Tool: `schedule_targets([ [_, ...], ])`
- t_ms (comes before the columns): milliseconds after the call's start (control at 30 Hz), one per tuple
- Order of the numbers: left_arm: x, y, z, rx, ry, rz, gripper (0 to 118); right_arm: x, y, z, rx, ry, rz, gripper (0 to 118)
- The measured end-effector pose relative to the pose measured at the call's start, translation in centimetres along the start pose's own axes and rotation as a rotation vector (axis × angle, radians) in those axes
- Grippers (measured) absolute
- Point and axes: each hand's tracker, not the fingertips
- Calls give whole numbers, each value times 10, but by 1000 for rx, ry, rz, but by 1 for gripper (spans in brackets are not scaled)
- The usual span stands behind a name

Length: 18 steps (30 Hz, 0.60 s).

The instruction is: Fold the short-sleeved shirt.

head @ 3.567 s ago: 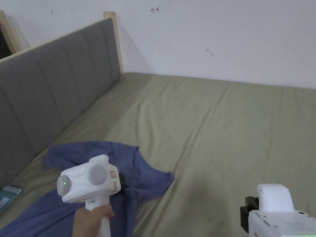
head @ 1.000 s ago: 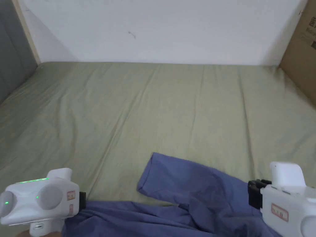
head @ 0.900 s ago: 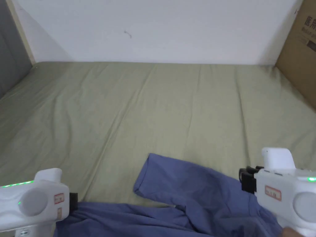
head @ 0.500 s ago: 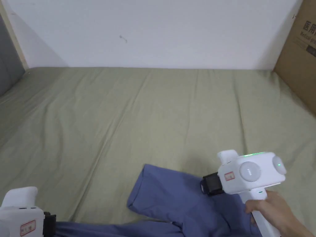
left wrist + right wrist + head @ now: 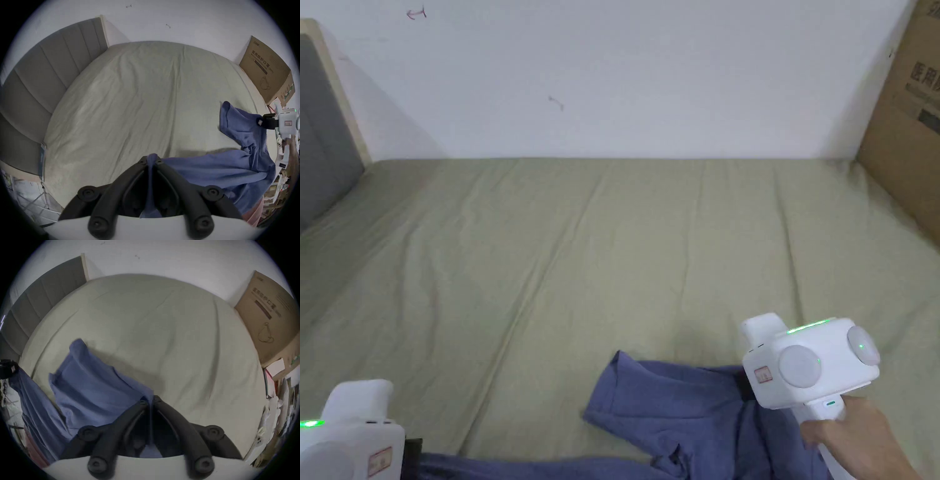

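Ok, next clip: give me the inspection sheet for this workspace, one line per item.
Surface: bed with olive-green sheet, creased.
Job's things: blue short-sleeved shirt, unfolded, held up at two points, one sleeve hanging toward the sheet.
Clutter: phone at the bed's edge.
Grippers: left tool and right tool each clamped on shirt fabric.
Cables: nothing seen.
Surroundings: grey headboard, white wall, cardboard box.
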Motion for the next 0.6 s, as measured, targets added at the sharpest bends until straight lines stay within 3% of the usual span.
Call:
schedule_targets([
  [133, -7, 11, 35, 73, 26, 7, 2, 16, 7, 61, 127, -53, -40, 2],
  [300, -16, 26, 89, 199, 50, 10, 2, 68, 11, 143, 273, -73, -161, 2],
  [400, -19, 27, 124, 275, 24, 25, 2, 91, -2, 197, 351, -24, -245, 1],
  [600, -9, 34, 189, 393, 7, 7, 2, 93, -35, 279, 487, 1, -287, 2],
])
